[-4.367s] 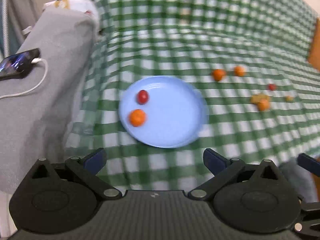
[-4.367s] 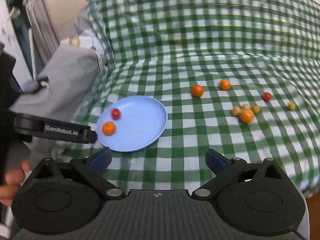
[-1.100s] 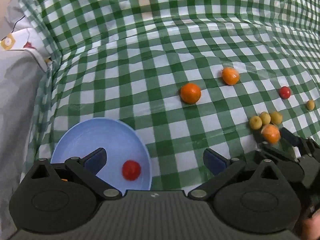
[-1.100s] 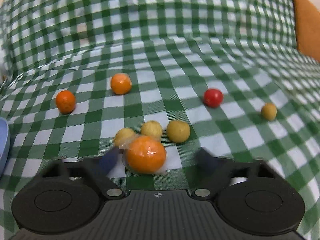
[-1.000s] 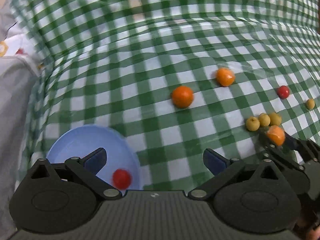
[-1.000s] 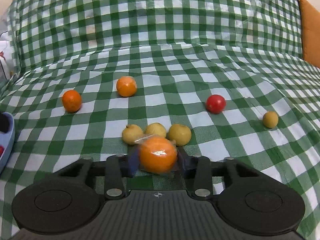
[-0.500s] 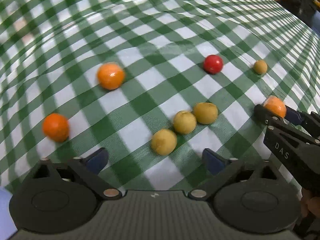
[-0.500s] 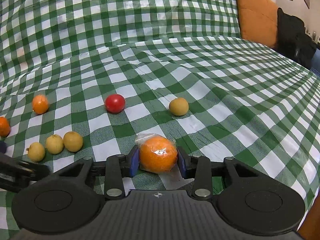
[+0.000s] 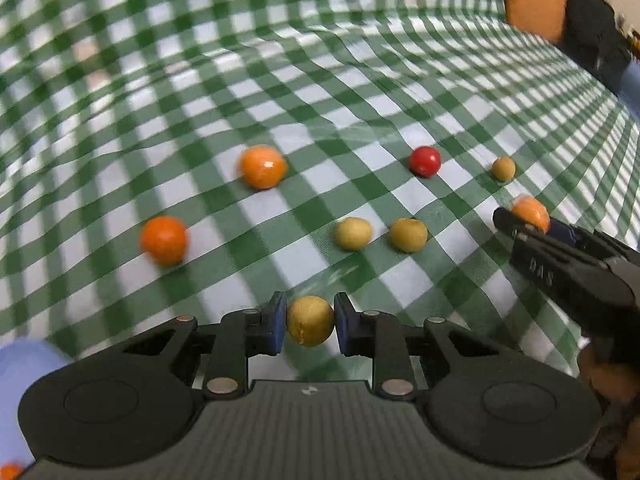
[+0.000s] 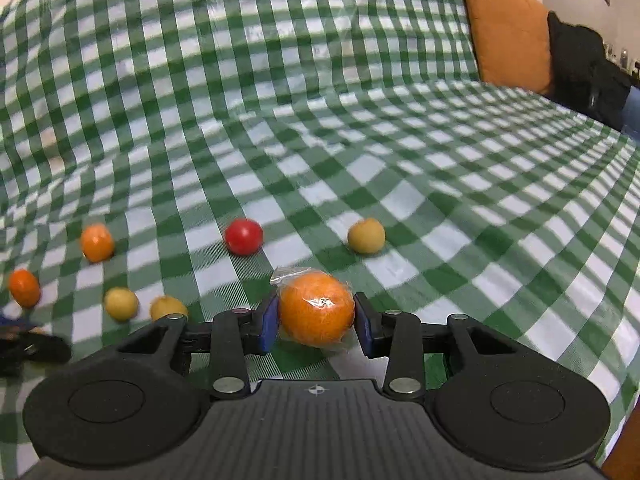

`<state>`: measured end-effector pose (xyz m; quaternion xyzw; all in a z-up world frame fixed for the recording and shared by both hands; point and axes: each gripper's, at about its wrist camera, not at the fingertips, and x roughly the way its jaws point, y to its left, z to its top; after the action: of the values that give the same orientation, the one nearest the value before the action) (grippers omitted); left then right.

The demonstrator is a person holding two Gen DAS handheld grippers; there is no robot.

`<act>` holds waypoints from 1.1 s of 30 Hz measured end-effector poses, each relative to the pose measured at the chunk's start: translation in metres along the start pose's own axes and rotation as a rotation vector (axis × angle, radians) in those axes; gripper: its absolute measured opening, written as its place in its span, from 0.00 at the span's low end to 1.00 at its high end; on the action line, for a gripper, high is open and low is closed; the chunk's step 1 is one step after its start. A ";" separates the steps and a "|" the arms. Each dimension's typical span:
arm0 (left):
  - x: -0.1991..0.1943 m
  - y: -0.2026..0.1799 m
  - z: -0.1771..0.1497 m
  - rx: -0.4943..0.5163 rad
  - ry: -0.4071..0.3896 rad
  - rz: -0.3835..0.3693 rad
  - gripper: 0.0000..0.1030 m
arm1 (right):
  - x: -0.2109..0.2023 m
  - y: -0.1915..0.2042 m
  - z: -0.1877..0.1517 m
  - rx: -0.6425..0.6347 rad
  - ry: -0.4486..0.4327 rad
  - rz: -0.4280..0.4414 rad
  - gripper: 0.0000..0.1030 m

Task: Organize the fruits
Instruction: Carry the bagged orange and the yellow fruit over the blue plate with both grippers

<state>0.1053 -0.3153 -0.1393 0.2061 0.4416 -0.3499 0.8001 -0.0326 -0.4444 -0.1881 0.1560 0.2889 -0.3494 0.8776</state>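
Observation:
My left gripper point(image 9: 310, 326) is shut on a small yellow fruit point(image 9: 310, 326) just above the green checked cloth. My right gripper point(image 10: 316, 316) is shut on a plastic-wrapped orange point(image 10: 316, 314); it also shows at the right of the left wrist view point(image 9: 529, 210). Loose on the cloth lie two oranges point(image 9: 263, 167) point(image 9: 164, 240), two yellow fruits point(image 9: 353, 233) point(image 9: 408, 235), a red tomato point(image 9: 425, 161) and a small yellow fruit point(image 9: 503, 168). The blue plate's rim point(image 9: 24, 364) peeks in at bottom left.
The checked cloth point(image 10: 360, 128) covers a sofa seat and back. An orange cushion point(image 10: 508, 36) and a dark bag point(image 10: 584, 68) sit at the far right. The left gripper's tip point(image 10: 24, 344) shows at the left edge of the right wrist view.
My left gripper has closed on the nearest of the three yellow fruits. My right gripper still holds the wrapped orange, shifted slightly.

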 end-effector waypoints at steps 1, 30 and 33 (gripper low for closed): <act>-0.013 0.004 -0.004 -0.015 -0.005 0.007 0.27 | -0.005 0.000 0.002 -0.003 -0.012 0.003 0.39; -0.306 0.083 -0.215 -0.304 -0.070 0.142 0.27 | -0.337 0.130 -0.034 -0.246 0.053 0.610 0.39; -0.317 0.084 -0.216 -0.310 -0.101 0.138 0.27 | -0.354 0.133 -0.034 -0.273 0.026 0.616 0.39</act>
<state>-0.0694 -0.0008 0.0184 0.0922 0.4341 -0.2319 0.8656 -0.1608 -0.1489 0.0127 0.1213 0.2837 -0.0238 0.9509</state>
